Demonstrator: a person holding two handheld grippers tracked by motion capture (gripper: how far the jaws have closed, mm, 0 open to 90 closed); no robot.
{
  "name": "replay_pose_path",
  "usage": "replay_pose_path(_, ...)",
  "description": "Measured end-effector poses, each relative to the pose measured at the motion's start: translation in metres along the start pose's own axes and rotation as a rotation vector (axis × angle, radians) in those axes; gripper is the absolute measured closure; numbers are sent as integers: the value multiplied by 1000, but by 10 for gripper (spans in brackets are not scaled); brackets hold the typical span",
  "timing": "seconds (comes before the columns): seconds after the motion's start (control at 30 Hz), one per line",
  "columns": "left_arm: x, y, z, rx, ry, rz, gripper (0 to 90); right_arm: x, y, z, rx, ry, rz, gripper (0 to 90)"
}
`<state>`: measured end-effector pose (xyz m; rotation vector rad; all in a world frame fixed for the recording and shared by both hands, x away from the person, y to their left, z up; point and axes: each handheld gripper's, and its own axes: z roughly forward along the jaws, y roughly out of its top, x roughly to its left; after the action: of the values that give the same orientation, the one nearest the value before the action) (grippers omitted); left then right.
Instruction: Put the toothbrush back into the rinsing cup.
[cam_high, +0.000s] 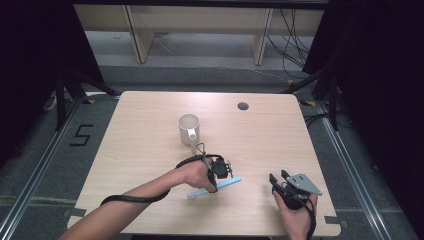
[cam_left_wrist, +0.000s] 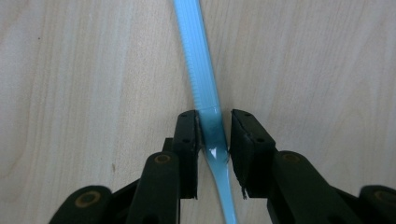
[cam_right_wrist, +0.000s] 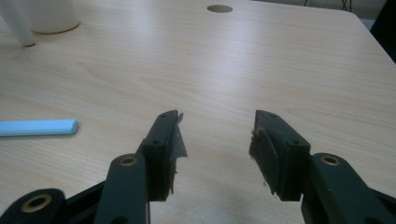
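1. Blue plastic is what your left gripper (cam_left_wrist: 215, 140) has come to: a toothbrush (cam_left_wrist: 201, 74) lying flat on the wooden table (cam_high: 150, 130), near the front edge and a little left of centre in the high view. The jaws stand either side of its narrow neck. One pad looks to be touching it and a sliver of gap shows at the other, so I judge them closing rather than clamped. Taking the thin neck makes sense, since the wider ribbed handle would need more opening.
2. Your right gripper (cam_right_wrist: 217, 140) sits low at the front right with its jaws spread wide and nothing between them, probably waiting clear of the work.
3. A white mug (cam_high: 189, 128) stands upright behind the toothbrush, handle toward you, a likely place for the brush.
4. Hard to make out:
   - The bristle head is cut off below the left gripper view and covered by your hand (cam_high: 192, 174) from above.
   - The mug's inside is not clearly visible.
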<state>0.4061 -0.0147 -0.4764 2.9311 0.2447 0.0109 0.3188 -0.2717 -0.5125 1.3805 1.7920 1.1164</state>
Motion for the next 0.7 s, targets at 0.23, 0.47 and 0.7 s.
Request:
replay_pose_path(0.23, 0, 0, 0, 3, 4, 31, 760, -2, 0, 2, -7, 10, -41, 516)
replay_pose_path(0.47, -2, 2, 1, 7, 9, 82, 777, 0, 0, 2, -2, 9, -28, 513)
replay_pose_path(0.7, -2, 3, 0, 34, 8, 141, 778, 1, 0, 2, 11, 10, -28, 511)
